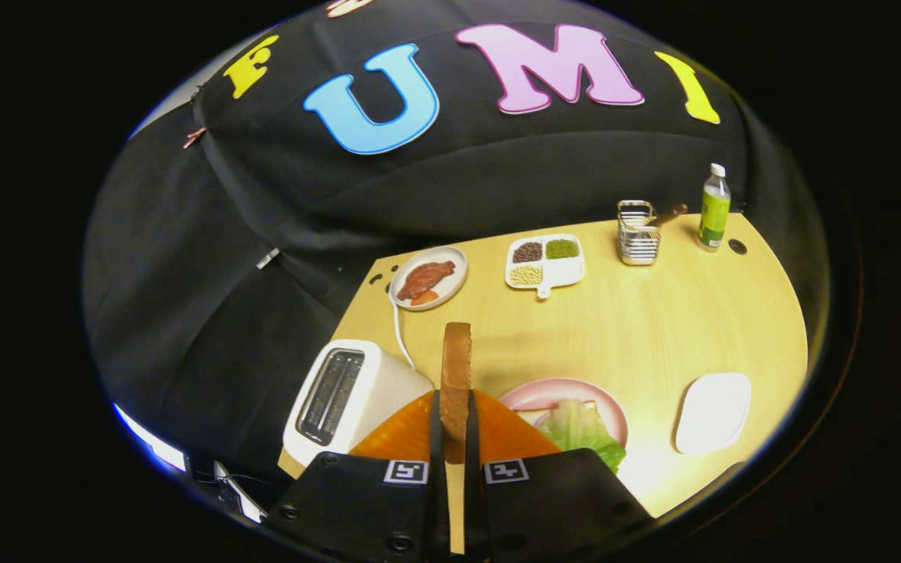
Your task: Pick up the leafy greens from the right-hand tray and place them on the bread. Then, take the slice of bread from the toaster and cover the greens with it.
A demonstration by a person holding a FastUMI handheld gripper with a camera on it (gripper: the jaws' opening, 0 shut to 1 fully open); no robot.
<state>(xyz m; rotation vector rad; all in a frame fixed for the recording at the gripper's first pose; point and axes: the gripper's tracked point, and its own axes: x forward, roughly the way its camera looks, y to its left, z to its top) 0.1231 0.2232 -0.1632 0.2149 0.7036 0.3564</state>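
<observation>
My gripper is shut on a slice of bread, which stands on edge between the fingers, lifted above the table. To the left, below it, sits the white toaster with its slots showing dark. Just right of the fingers is a pink plate holding the leafy greens on top of another slice of bread, whose corner shows under the leaves. A white tray lies further right on the table.
At the back of the wooden table stand a plate of meat, a divided dish of beans, a wire holder and a bottle. The toaster's cord runs toward the meat plate.
</observation>
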